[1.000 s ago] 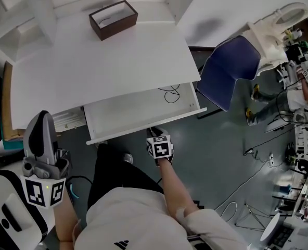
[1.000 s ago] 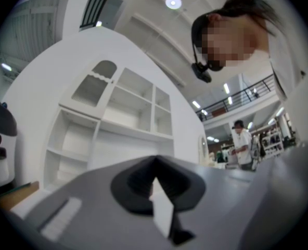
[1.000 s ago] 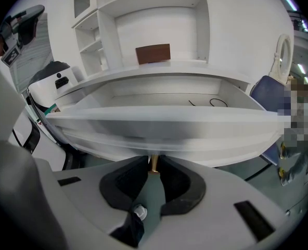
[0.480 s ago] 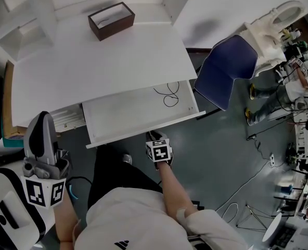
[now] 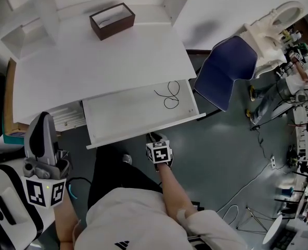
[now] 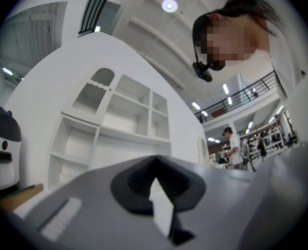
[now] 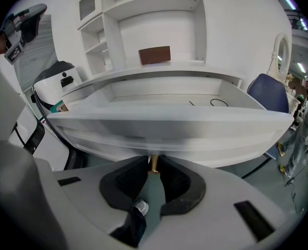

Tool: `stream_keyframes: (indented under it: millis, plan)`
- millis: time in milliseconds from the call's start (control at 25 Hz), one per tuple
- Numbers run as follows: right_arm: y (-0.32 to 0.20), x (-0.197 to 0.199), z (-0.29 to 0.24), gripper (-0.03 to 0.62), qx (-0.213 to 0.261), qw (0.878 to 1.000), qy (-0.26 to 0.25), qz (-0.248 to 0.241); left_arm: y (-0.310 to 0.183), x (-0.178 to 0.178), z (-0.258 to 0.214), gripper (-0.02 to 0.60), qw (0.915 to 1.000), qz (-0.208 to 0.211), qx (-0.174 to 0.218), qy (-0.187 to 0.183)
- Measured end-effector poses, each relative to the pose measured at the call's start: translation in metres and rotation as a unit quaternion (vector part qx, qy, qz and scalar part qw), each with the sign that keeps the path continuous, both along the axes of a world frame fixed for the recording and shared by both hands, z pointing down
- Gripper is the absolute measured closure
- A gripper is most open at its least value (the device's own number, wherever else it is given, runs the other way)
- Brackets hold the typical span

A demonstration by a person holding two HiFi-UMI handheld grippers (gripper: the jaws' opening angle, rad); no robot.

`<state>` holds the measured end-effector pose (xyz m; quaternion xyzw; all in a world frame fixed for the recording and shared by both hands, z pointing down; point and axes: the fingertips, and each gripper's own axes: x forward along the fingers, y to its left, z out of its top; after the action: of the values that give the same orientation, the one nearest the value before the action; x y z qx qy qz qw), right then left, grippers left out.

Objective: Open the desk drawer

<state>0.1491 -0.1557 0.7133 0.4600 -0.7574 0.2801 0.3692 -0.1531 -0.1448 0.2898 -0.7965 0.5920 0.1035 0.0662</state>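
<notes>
The white desk drawer [image 5: 128,116] stands pulled out from under the desk top [image 5: 102,61], with a thin black cable [image 5: 168,95] lying in it. My right gripper [image 5: 153,137] is at the middle of the drawer's front edge. In the right gripper view the drawer front [image 7: 169,134] fills the frame, and the right gripper [image 7: 153,166] is shut on the small brass drawer knob [image 7: 154,162]. My left gripper [image 5: 41,117] is held off to the lower left, away from the desk. In its own view the left gripper [image 6: 156,189] points up at white shelves, jaws together and holding nothing.
A brown open box [image 5: 112,20] sits at the back of the desk. A blue chair [image 5: 227,72] stands right of the drawer. A white machine [image 5: 3,212] is at lower left. Cluttered benches and a person [image 5: 294,87] are at far right, and cables lie across the floor [image 5: 253,176].
The drawer has slid further out toward me, showing more of its floor and the cable. My right gripper came back with it. The left gripper stayed low at the left.
</notes>
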Motion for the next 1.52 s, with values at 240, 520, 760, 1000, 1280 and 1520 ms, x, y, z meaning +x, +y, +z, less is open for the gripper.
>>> stream_keyframes:
  millis: [240, 520, 760, 1000, 1280, 1520]
  plan:
    - [-0.001, -0.001, 0.001, 0.520, 0.000, 1.000, -0.007, -0.001, 0.010, 0.003, -0.003, 0.575, 0.9999, -0.008, 0.004, -0.006]
    - [0.007, -0.003, -0.023, 0.595, 0.035, 0.999, -0.018, -0.017, 0.009, 0.002, -0.010, 0.575, 0.9999, -0.001, 0.010, -0.006]
    - [0.010, -0.018, -0.060, 0.595, 0.084, 0.996, -0.036, -0.026, -0.001, 0.012, -0.020, 0.575, 0.9992, 0.032, 0.022, -0.004]
    - [0.008, -0.031, -0.107, 0.595, 0.145, 0.988, -0.060, 0.009, 0.002, 0.009, -0.027, 0.575, 0.9979, 0.060, 0.026, -0.003]
    - [0.010, -0.036, -0.162, 0.597, 0.204, 0.976, -0.065, 0.045, 0.012, 0.003, -0.030, 0.576, 0.9957, 0.089, 0.024, 0.002]
    - [0.020, -0.036, -0.217, 0.603, 0.266, 0.960, -0.062, 0.068, 0.027, -0.002, -0.032, 0.575, 0.9939, 0.106, 0.027, 0.005]
